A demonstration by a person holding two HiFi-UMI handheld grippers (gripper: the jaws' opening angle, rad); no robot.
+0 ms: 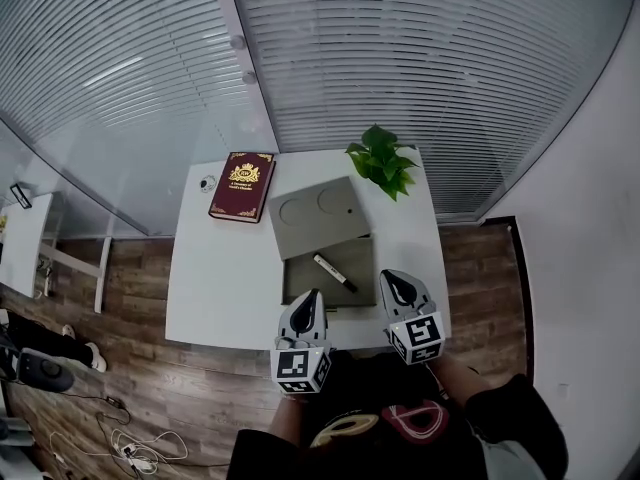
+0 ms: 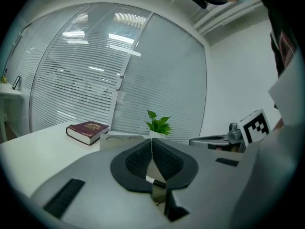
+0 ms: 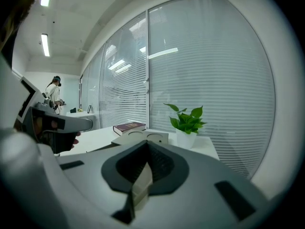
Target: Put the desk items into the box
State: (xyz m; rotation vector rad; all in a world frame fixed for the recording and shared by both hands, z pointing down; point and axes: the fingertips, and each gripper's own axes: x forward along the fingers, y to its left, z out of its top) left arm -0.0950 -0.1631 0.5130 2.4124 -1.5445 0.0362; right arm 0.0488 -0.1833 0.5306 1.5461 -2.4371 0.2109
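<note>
The white rectangular table (image 1: 220, 278) carries everything. There is one table and one of each thing on it.

The grey flat box (image 1: 300, 283) sits at the middle, towards the near edge. Its lid, which has two round recesses, is thrown back on the far side, so the opening faces up and is free to load from above.

The dark red hardback book with a gold emblem (image 1: 242, 186) lies flat at the far left, well apart from the box and not yet in it. Being broad and flat, it would probably need a grip on one edge.

The leafy green plant in a white pot (image 1: 383, 160) stands upright at the far right corner, just beyond the lid. It may be only decoration.

There are two tongs, both held low at the near edge. The left gripper (image 1: 313, 295) is over the box's near left part and the right gripper (image 1: 392, 276) is by its near right corner. Both have their jaws together and hold nothing. I judge they are between picks.

The black pen with a white end (image 1: 334, 273) already lies slantwise inside the box, between the two grippers.

A small round pale object (image 1: 207, 182) sits just left of the book. It is too small to identify.
</note>
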